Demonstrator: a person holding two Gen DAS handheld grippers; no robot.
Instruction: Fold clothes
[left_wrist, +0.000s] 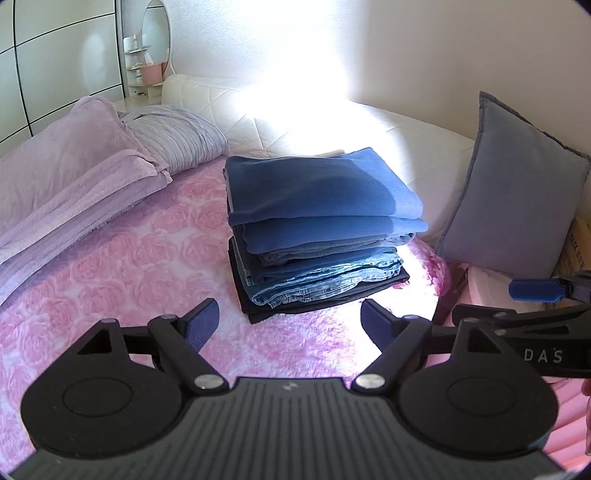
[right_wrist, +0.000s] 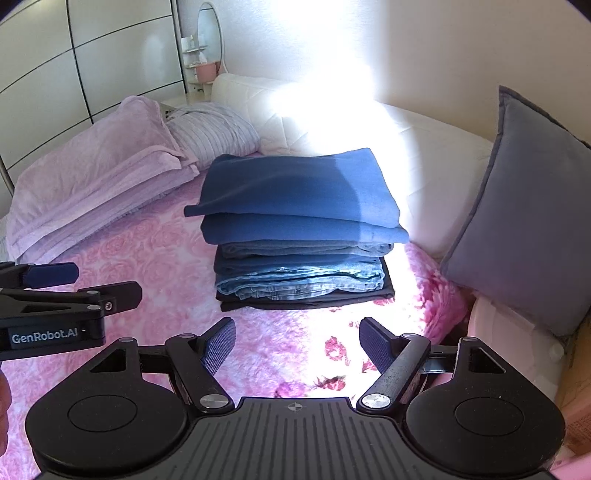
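Left gripper (left_wrist: 288, 319) spread wide, nothing held, over pink rose bedspread (left_wrist: 122, 280). Right gripper (right_wrist: 297, 339) likewise wide apart and empty, beside it. Just ahead of both: stack of folded clothes (left_wrist: 317, 236) on bedspread, blue top piece, jeans, black at bottom. Grey cushion (left_wrist: 506, 184) right, lilac blanket (left_wrist: 66, 184) left, white headboard (left_wrist: 280, 122) behind.

Two side-by-side wrist views, low over the bed (left_wrist: 147, 258), sharing the near clothes stack (right_wrist: 299, 229).
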